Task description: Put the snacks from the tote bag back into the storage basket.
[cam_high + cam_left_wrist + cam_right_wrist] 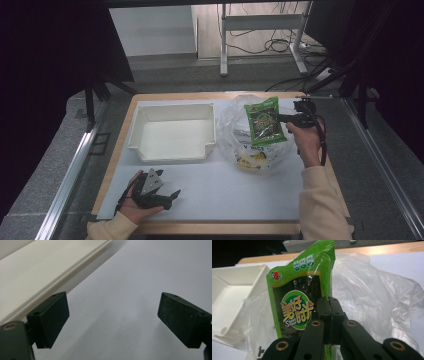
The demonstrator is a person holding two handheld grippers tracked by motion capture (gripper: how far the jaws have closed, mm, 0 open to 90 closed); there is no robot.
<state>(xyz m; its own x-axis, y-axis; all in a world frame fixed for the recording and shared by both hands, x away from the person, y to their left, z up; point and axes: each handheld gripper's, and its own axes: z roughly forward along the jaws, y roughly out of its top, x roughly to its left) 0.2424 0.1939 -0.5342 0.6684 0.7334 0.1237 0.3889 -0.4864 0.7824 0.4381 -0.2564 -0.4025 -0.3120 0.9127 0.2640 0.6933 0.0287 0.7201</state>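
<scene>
Right now my right tongs (pixel 329 315) are clamped on the edge of a green snack packet (pixel 299 300), the two black jaws pressed flat together with the packet's side seam pinched between them. In the high view the packet (pixel 263 121) hangs lifted above the clear plastic bag (pixel 250 137), which lies crumpled on the right half of the desk (pixel 230 192). The packet stands roughly upright, its printed face turned toward my camera, with a round label showing "Sweet Sour". Something yellow lies inside the bag near its front edge; I cannot tell what it is.

My left tongs (pixel 167 196) rest low on the near left part of the desk, held in my left hand (pixel 132 207), just in front of the white tray (pixel 172 152). Their jaws stand wide apart with only bare white desk surface between them, holding nothing. From the left gripper view the tray's wall (pixel 37 277) runs close beside the left jaw. The tray sits just left of the bag.
</scene>
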